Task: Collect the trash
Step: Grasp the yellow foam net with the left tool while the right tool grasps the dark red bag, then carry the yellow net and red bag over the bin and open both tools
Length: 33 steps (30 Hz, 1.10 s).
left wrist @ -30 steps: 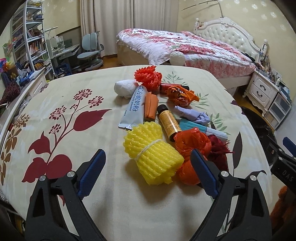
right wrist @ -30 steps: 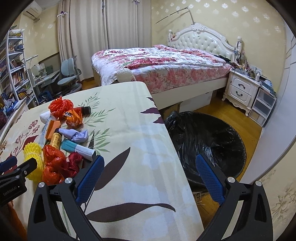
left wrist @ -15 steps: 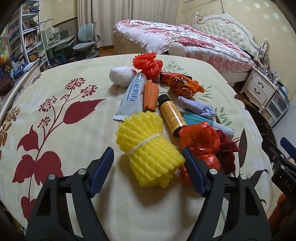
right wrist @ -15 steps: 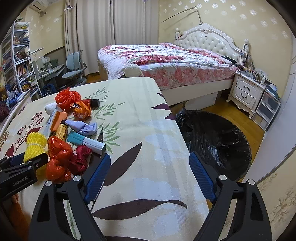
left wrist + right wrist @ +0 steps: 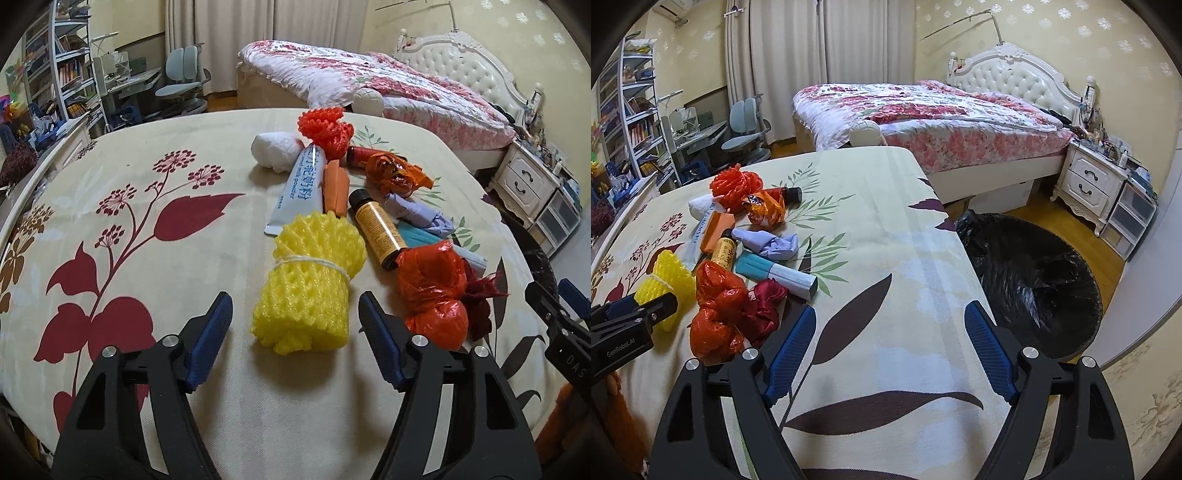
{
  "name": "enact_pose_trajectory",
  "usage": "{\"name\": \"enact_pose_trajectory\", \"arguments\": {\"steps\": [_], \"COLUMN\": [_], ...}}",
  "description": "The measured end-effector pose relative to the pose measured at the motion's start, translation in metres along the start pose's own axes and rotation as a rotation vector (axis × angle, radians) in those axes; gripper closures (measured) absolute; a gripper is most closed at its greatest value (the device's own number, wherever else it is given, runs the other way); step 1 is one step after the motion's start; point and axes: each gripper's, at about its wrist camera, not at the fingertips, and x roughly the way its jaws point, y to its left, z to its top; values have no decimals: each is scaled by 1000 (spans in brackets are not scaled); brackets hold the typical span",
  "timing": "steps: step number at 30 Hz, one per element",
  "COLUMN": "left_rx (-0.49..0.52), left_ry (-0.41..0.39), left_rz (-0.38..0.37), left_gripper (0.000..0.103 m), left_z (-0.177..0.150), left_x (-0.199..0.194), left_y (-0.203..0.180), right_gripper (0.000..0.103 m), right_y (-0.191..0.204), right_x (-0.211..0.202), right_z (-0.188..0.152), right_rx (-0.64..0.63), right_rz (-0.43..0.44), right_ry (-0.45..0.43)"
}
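A pile of trash lies on the floral tablecloth (image 5: 147, 229). Nearest is a yellow foam net roll (image 5: 310, 284), also in the right wrist view (image 5: 666, 278). My left gripper (image 5: 295, 321) is open, its blue pads on either side of the roll's near end, apart from it. Beside the roll lie a red plastic bag (image 5: 432, 288), an amber bottle (image 5: 376, 229), a white tube (image 5: 299, 188) and an orange net (image 5: 325, 127). My right gripper (image 5: 890, 347) is open and empty above the cloth. A black-lined trash bin (image 5: 1034, 288) stands on the floor to the right.
A crumpled purple wrapper (image 5: 768, 242), a teal and white packet (image 5: 775, 273), an orange wrapper (image 5: 764, 206) and a white wad (image 5: 275, 151) also lie in the pile. A bed (image 5: 923, 110) stands behind the table, a nightstand (image 5: 1086, 184) to its right.
My left gripper has moved forward and down toward the yellow foam roll, so the roll now lies between its pads. My right gripper has shifted slightly toward the table.
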Motion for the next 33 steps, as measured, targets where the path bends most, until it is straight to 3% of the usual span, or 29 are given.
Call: {"name": "enact_pose_trajectory", "arguments": {"steps": [3, 4, 6, 9, 16, 27, 30, 33], "left_rx": [35, 38, 42, 42, 28, -9, -10, -9], "left_ry": [-18, -13, 12, 14, 5, -31, -34, -28], "left_rz": [12, 9, -13, -38, -40, 31, 28, 22], "left_gripper": [35, 39, 56, 60, 61, 61, 61, 61], "left_z": [3, 4, 4, 1, -6, -12, -12, -13], "left_x": [3, 6, 13, 16, 9, -8, -9, -9], "left_y": [-6, -7, -7, -4, 9, 39, 42, 41], "right_gripper": [24, 25, 27, 34, 35, 35, 46, 49], "right_y": [3, 4, 6, 12, 24, 55, 60, 63], "right_x": [-3, -3, -5, -6, -8, -5, 3, 13], "right_z": [0, 0, 0, 0, -1, -5, -5, -4], "right_rx": [-4, -7, -13, -24, -42, -113, -120, -116], "right_rz": [5, 7, 11, 20, 63, 115, 119, 140], "right_ry": [-3, -3, -4, -2, 9, 18, 32, 54]}}
